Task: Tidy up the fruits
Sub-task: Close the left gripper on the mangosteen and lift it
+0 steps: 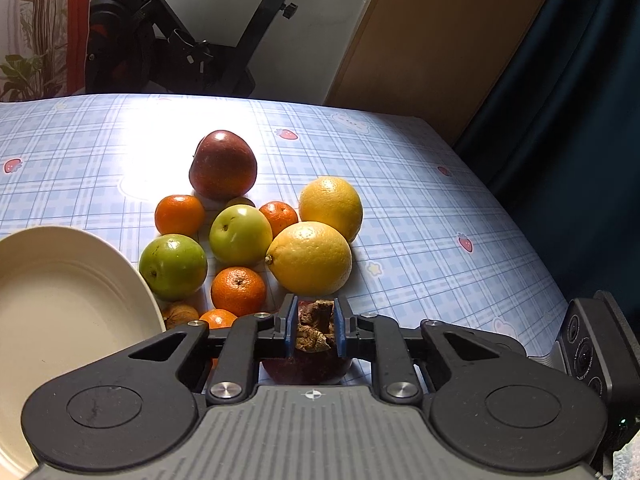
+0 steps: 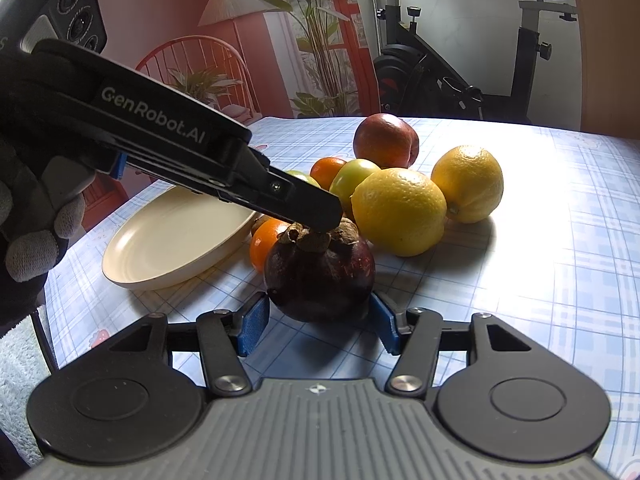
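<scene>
A dark purple mangosteen point(image 2: 320, 276) rests on the checked tablecloth. My left gripper point(image 1: 314, 320) comes down from above and is shut on its dry brown calyx point(image 1: 316, 326); in the right wrist view its black fingers point(image 2: 316, 210) pinch the top of the fruit. My right gripper point(image 2: 318, 312) flanks the fruit low down, its blue pads point(image 2: 254, 320) against both sides. Behind lie two yellow citrus fruits point(image 1: 310, 258), two green apples point(image 1: 240, 234), a red apple point(image 1: 223, 166) and several mandarins point(image 1: 239, 291).
A cream plate point(image 1: 60, 280) lies empty to the left of the fruit pile. A small brown fruit point(image 1: 180, 314) sits against its rim. The table edge point(image 1: 520, 216) falls away on the right beside a dark curtain. An exercise bike point(image 1: 180, 40) stands behind the table.
</scene>
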